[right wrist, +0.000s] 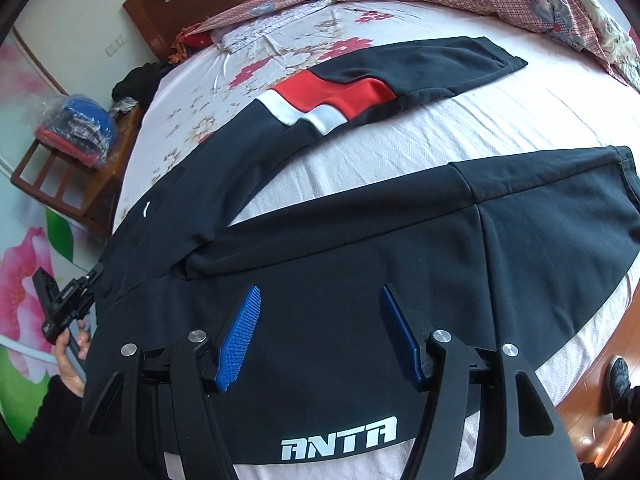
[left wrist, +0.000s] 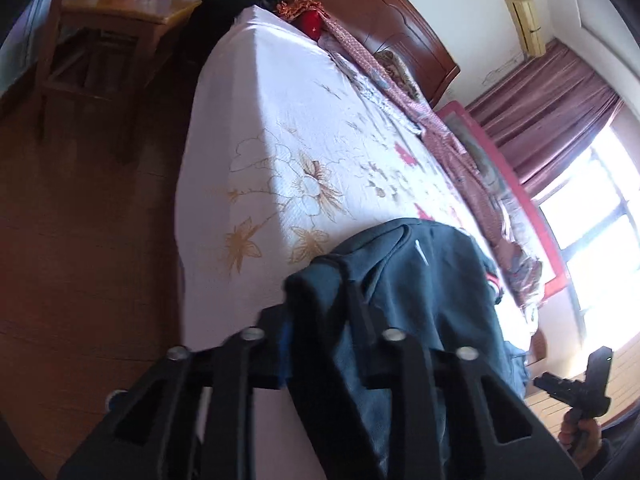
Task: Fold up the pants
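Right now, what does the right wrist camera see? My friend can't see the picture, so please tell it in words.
The open right gripper hovers over black pants spread flat on a flowery bed, its blue pads wide apart. One leg has a red and white stripe, and white ANTA lettering shows near the bottom. The left gripper holds the pants' far left edge.

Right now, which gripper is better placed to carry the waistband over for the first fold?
Probably the left gripper: its jaws are shut on the pants at the waist end. The right gripper hovers above the fabric with jaws open, holding nothing, so it would need to grasp first.
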{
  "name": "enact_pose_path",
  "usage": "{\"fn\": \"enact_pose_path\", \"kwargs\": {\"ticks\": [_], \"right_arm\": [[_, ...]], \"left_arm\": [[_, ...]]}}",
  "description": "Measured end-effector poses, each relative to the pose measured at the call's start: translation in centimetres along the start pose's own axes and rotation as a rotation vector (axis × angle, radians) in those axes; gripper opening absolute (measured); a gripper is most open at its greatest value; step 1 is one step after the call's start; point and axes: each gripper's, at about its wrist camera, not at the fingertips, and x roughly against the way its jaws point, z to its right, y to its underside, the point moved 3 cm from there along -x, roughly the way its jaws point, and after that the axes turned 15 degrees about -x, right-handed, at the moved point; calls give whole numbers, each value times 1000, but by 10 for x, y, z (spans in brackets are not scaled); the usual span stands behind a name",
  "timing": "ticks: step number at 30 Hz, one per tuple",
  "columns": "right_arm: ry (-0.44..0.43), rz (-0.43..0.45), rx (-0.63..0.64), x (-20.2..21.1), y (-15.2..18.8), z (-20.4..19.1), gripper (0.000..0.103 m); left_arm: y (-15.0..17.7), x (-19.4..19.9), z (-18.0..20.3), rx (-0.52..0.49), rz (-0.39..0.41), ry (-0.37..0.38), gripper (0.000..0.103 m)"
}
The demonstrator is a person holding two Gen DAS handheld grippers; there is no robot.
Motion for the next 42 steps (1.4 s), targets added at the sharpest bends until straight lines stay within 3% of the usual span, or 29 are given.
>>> {"fn": "enact_pose_path", "kwargs": {"ticks": [4, 7, 9, 10, 16, 20, 21, 24, 26, 27, 30, 32, 34, 37, 42], "right_arm": [[42, -12, -14, -4, -29, -4, 61], [70, 7, -70, -11, -83, -13, 61], [35, -17, -128, -23, -125, -20, 76], [41, -4, -148, -30, -147, -25, 78], [56, -70, -350, -99, -252, -47, 78], [152, -152, -456, -146, -277, -49, 78], [146, -181, -486, -157, -279, -47, 78], [72, -163, -546, -173, -290, -46, 78], [91, -166, -551, -184, -293, -47, 78], [95, -172, -549, -190, -293, -48, 76], [117, -192, -559, -205, -291, -46, 50], [120, -197, -526, -210, -290, -48, 13], [92, -167, -492, -203, -291, -49, 6], [-16, -116, -483, -170, -290, -45, 5], [-202, -57, -421, -75, -259, -24, 5]], "left_arm": [[-10, 35, 28, -47, 107, -65, 9], [-22, 63, 74, -151, 193, -77, 9], [-25, 81, 95, -179, 242, -41, 9], [-24, 88, 102, -186, 261, -23, 9], [-25, 124, 119, -172, 328, 106, 9], [-16, 129, 124, -176, 327, 116, 9], [-15, 129, 124, -177, 323, 119, 10], [-12, 128, 123, -173, 313, 121, 10], [-11, 129, 124, -186, 310, 116, 10], [-13, 128, 124, -190, 307, 116, 10], [-15, 130, 126, -198, 303, 115, 10], [-15, 131, 127, -204, 301, 116, 10], [-14, 129, 125, -199, 293, 110, 11], [-14, 129, 115, -166, 290, 75, 11], [-7, 139, 94, -121, 294, -15, 11]]}}
